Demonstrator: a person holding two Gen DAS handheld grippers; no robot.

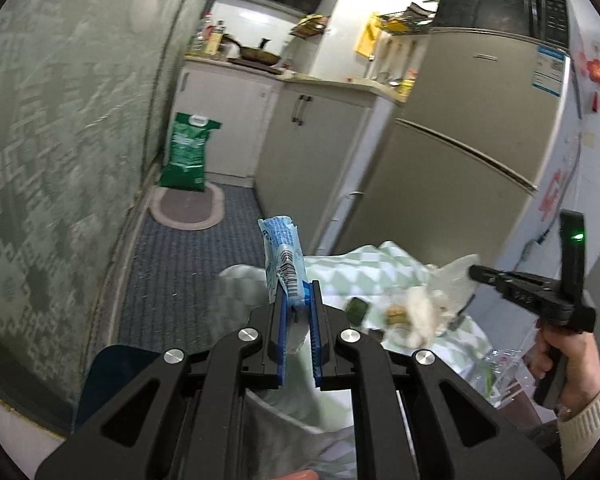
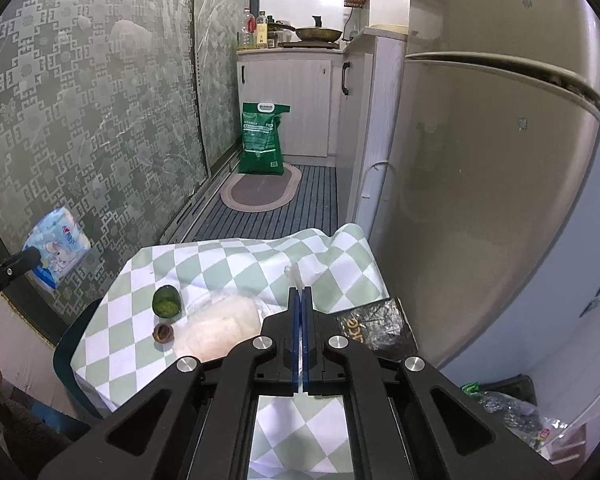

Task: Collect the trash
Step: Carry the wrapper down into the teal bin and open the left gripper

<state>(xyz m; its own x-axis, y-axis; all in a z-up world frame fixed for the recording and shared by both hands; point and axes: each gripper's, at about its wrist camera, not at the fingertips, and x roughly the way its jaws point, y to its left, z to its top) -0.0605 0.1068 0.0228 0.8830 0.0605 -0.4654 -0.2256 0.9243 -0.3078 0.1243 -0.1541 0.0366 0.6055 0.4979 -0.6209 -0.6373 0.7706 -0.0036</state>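
Clamping a crinkly blue wrapper (image 1: 282, 258), left tongs (image 1: 298, 308); right tongs (image 2: 301, 300) together.

Left gripper (image 1: 298, 312) up close: matte black frame, two angled linkage arms on each side with triangular cut-outs, four round silver screw heads across the joints. Its fingers (image 1: 281, 332) are black outside, lined with ribbed blue pads. Right gripper (image 2: 301, 312) is the same build: black linkages, silver screws, blue-lined fingers (image 2: 296, 320). From the left wrist view, the right gripper's body shows side-on, black, with a pistol-style handle and an upright black module carrying a small green light. The right hand (image 1: 560, 356) wears a cream ribbed knit cuff under a dark outer sleeve.
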